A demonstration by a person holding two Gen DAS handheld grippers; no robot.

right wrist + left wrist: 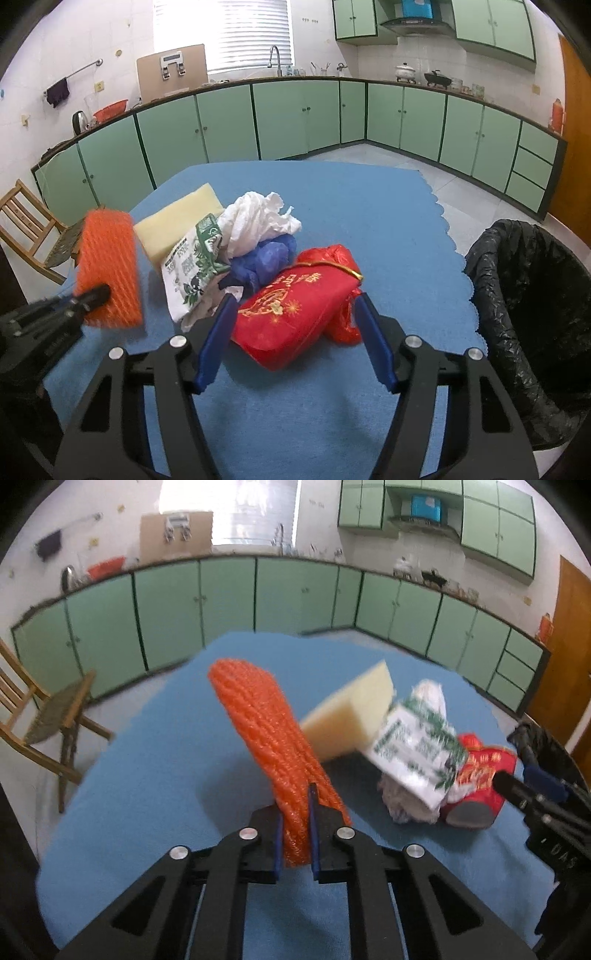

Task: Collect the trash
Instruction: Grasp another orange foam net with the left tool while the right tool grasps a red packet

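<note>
My left gripper (295, 812) is shut on an orange foam net sleeve (266, 731) and holds it above the blue table (147, 794); the sleeve also shows in the right wrist view (109, 266). My right gripper (295, 317) is open, its fingers either side of a red pouch (291, 314) on the table. The trash pile holds a yellow sponge (177, 225), a green and white carton (192, 269), crumpled white paper (255, 218), a blue bag (269, 262) and a red plastic bag (343, 321).
A bin lined with a black bag (524, 314) stands by the table's right edge. A wooden chair (48, 716) stands to the left. Green kitchen cabinets (295, 114) run along the back walls.
</note>
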